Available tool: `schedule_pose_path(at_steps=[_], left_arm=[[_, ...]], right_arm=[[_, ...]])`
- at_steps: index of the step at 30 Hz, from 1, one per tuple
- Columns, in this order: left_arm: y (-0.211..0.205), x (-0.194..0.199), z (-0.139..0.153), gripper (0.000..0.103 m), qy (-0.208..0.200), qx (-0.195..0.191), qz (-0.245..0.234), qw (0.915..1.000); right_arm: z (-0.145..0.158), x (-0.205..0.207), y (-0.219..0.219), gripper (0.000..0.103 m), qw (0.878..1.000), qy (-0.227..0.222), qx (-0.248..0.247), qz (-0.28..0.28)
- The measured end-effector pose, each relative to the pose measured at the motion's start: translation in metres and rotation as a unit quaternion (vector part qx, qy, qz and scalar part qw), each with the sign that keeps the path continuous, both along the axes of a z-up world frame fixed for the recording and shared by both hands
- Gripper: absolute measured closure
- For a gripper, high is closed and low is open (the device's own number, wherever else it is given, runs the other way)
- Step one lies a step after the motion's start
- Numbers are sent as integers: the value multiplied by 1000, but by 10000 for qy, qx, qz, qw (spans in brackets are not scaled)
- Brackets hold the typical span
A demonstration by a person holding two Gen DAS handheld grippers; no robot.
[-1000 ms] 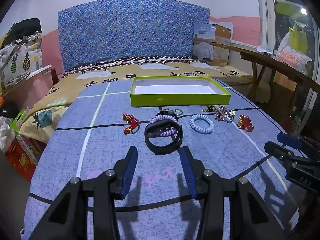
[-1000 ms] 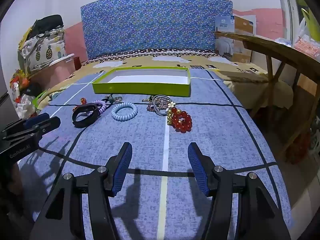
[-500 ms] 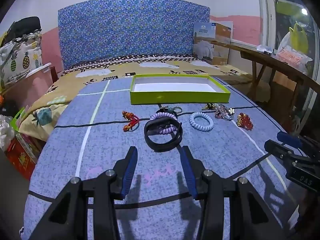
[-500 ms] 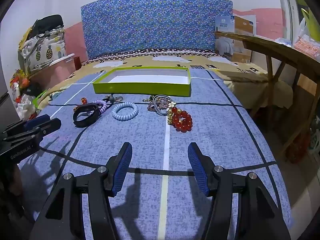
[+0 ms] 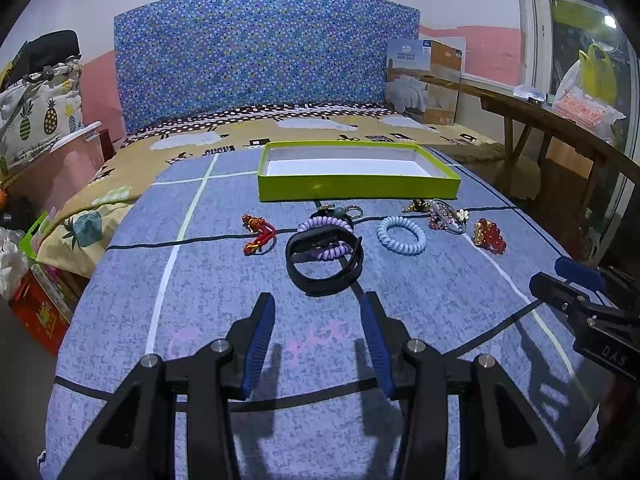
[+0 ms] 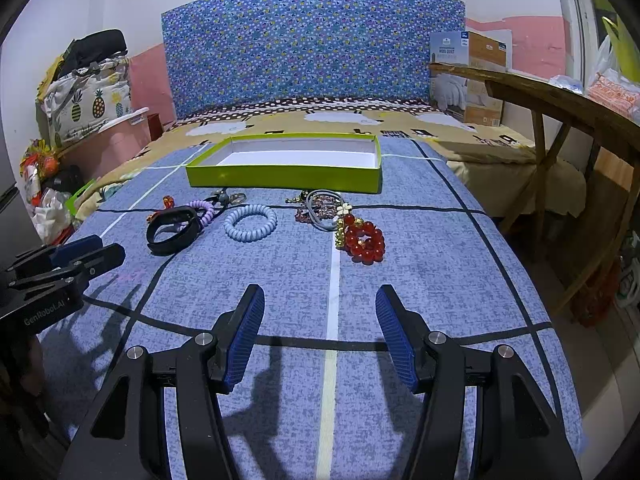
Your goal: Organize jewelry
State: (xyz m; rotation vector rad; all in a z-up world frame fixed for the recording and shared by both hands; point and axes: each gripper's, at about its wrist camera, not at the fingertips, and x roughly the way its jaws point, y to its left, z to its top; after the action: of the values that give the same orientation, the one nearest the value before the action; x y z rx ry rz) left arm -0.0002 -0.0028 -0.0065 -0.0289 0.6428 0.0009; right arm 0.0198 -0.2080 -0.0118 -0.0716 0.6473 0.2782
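While both claws are hovering low over the blue bedspread (image 6: 420,264), entries follow:
Left gripper (image 5: 318,322): jaws standing apart, released, gripping nothing; pointing at the black band (image 5: 324,258) lying just ahead of its tips.
Right gripper (image 6: 320,316): jaws standing wide, released, holding nothing; sitting back from the jewelry row.
Black band: resting partly on the purple coil tie (image 5: 326,234).
Row, left to right: red cord knot (image 5: 258,234), purple coil tie, pale blue coil tie (image 5: 402,235), beaded cluster (image 5: 444,214), red bead bracelet (image 6: 362,240).
Green tray (image 6: 286,178): lying beyond the row toward the bedspread's far edge, white floor showing.
Keyring piece (image 5: 340,211): lying between tray and purple tie; details too small to tell.
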Motion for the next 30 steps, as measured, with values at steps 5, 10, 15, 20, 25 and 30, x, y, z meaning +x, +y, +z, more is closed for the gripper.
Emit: schedule_pose_path(at_steps=[5, 10, 15, 20, 25, 30], left_arm=[[-1, 0, 0, 57, -2, 8, 3, 10000], [-2, -1, 0, 57, -8, 34, 14, 10000], [-2, -2, 1, 57, -23, 53, 13, 10000], [-2, -2, 1, 57, -26, 61, 8, 10000], [-1, -3, 3, 57, -43, 75, 26, 10000], [0, -3, 3, 57, -46, 82, 28, 10000]], right_arm=[[0, -2, 0, 45, 10000, 26, 7, -4], [0, -2, 0, 45, 10000, 24, 4, -7], [1, -2, 0, 45, 10000, 17, 5, -14], [0, -2, 0, 45, 10000, 23, 9, -18], [1, -2, -1, 45, 10000, 11, 11, -16], [1, -1, -1, 45, 10000, 8, 10, -26]])
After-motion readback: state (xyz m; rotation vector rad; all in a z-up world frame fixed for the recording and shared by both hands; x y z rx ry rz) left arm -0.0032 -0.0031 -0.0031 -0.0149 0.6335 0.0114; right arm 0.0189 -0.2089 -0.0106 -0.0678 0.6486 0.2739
